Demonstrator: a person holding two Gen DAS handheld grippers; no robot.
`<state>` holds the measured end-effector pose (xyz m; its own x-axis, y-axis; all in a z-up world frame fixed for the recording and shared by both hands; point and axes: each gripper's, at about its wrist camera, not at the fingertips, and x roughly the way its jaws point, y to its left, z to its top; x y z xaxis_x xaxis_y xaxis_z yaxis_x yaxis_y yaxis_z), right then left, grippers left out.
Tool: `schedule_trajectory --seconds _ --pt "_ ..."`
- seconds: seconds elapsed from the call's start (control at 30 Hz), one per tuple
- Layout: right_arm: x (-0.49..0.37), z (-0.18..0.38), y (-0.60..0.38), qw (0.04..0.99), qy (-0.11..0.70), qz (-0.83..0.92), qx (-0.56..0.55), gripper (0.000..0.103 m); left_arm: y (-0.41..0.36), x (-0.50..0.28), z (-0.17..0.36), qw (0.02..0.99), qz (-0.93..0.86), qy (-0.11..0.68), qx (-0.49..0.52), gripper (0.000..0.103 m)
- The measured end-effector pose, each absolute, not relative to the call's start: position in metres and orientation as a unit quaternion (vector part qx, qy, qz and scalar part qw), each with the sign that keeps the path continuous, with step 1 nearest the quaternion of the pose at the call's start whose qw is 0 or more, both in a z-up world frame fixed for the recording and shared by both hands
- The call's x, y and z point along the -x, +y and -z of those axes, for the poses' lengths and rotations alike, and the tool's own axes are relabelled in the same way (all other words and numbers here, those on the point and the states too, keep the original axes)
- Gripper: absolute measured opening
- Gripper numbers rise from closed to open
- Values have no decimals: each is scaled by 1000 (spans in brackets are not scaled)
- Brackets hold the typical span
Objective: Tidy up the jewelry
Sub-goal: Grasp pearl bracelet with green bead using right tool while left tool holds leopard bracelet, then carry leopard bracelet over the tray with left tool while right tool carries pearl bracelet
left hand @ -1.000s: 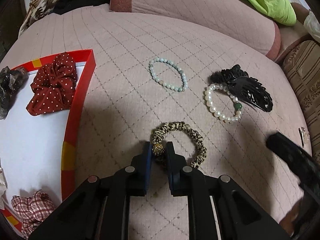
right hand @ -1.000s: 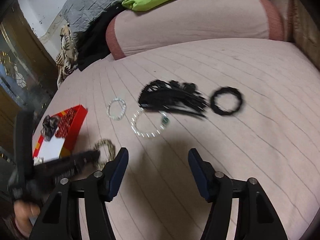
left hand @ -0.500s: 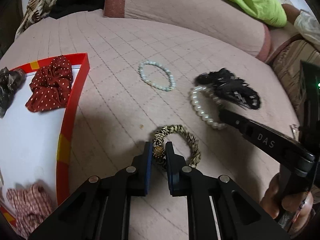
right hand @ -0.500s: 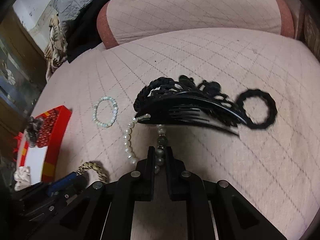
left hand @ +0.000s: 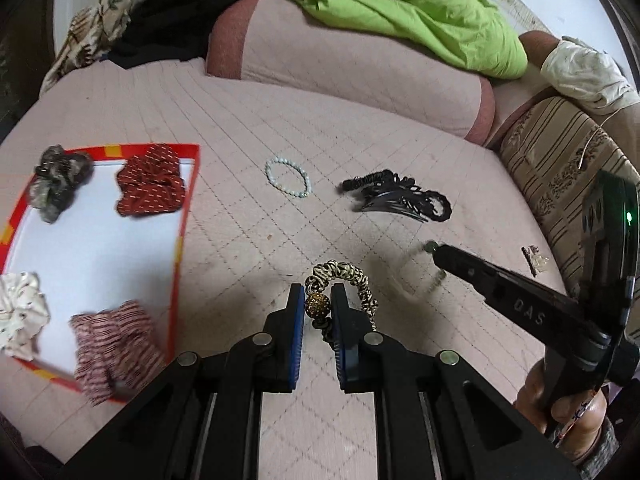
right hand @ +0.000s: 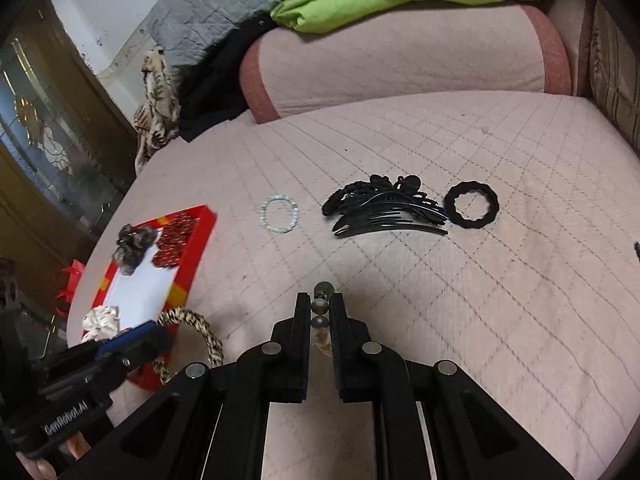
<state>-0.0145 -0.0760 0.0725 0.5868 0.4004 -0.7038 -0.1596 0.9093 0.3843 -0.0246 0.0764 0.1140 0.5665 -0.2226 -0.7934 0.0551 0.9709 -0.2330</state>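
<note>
Left gripper (left hand: 317, 306): its jaws are clamped on the gold glitter bead of the leopard-print hair tie (left hand: 347, 280), whose loop hangs free off the bed (left hand: 360, 152); gripping the hard bead probably gives a surer hold than the soft band would.
Right gripper (right hand: 319, 312): its jaws are closed on the dark beads of the pearl bracelet (right hand: 320, 307), apparently for the same reason.
Red-rimmed tray (left hand: 182, 240): at 9 o'clock in the left wrist view, already holding the red dotted scrunchie (left hand: 150, 186) and others, so it is likely where both held pieces are bound.
Left to sort: pale bead bracelet (right hand: 280, 214) at 11 o'clock in the right wrist view, black hair comb (right hand: 386, 208) at 12 o'clock, black hair tie (right hand: 472, 205) at 1 o'clock, all lying flat.
Hard to make out: the pearl strand is a faint blur beside the right gripper in the left wrist view, and the jaws hide most of it in the right wrist view.
Cut off: a small clip-like thing at the bed's 3 o'clock edge cannot be identified.
</note>
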Motion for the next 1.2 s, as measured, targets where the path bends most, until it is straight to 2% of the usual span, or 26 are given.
schedule_trajectory --seconds 0.17,0.57,1.2 --pt "49 -86 -77 888 417 -139 -133 10 81 43 -136 896 84 429 75 13" --pt "89 -119 -87 904 399 -98 -118 10 109 56 -142 898 81 425 81 13" --pt "69 -144 10 895 411 -165 -46 10 254 62 -128 901 -54 421 92 13"
